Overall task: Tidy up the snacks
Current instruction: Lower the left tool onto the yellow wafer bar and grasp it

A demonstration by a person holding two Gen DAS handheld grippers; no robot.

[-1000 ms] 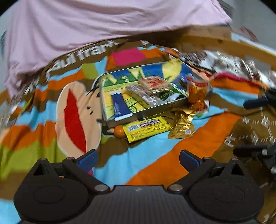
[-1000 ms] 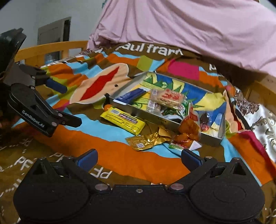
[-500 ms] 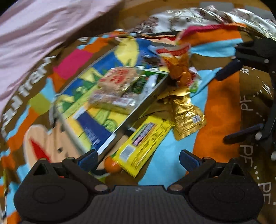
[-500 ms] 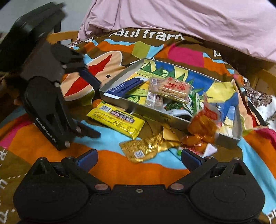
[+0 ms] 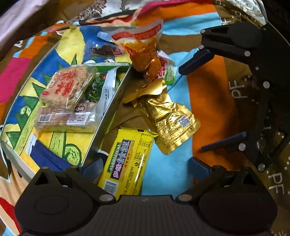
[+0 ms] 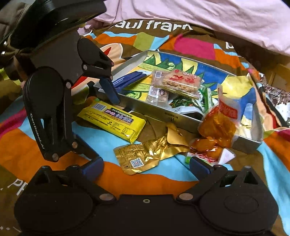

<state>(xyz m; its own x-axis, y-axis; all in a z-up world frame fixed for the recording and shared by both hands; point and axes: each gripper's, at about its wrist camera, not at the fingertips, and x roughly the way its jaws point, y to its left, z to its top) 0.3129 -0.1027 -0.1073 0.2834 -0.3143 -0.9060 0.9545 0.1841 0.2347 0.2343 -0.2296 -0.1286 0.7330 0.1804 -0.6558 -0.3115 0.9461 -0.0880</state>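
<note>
**Q:** Where do the snacks lie?

**A:** A shallow metal tray [image 6: 174,116] with a cartoon-printed floor sits on a striped, multicoloured blanket [image 6: 163,179]. Inside it are a clear-wrapped rice cracker [image 6: 181,81] stacked on another clear packet [image 5: 65,119], a green-printed packet [image 6: 183,103] and a dark blue bar [image 6: 128,78]. Outside, just beside the tray's near wall, lie a yellow biscuit packet [image 6: 112,121], a crumpled gold pouch [image 6: 139,156] and an orange snack bag [image 6: 217,127] that leans on the tray's corner.

**Q:** And the grippers?

**A:** The left gripper [image 5: 145,167] hovers low over the yellow biscuit packet [image 5: 126,161], fingers spread apart on either side of it and gripping nothing; one blue fingertip [image 6: 110,90] points down at the tray's wall. The right gripper [image 6: 145,167] is poised above the gold pouch, fingers likewise wide apart and empty. In the left wrist view it appears at the right edge, next to the gold pouch [image 5: 166,116].

**Q:** Anything behind?

**A:** A pink sheet [image 6: 199,16] is bunched beyond the tray.
</note>
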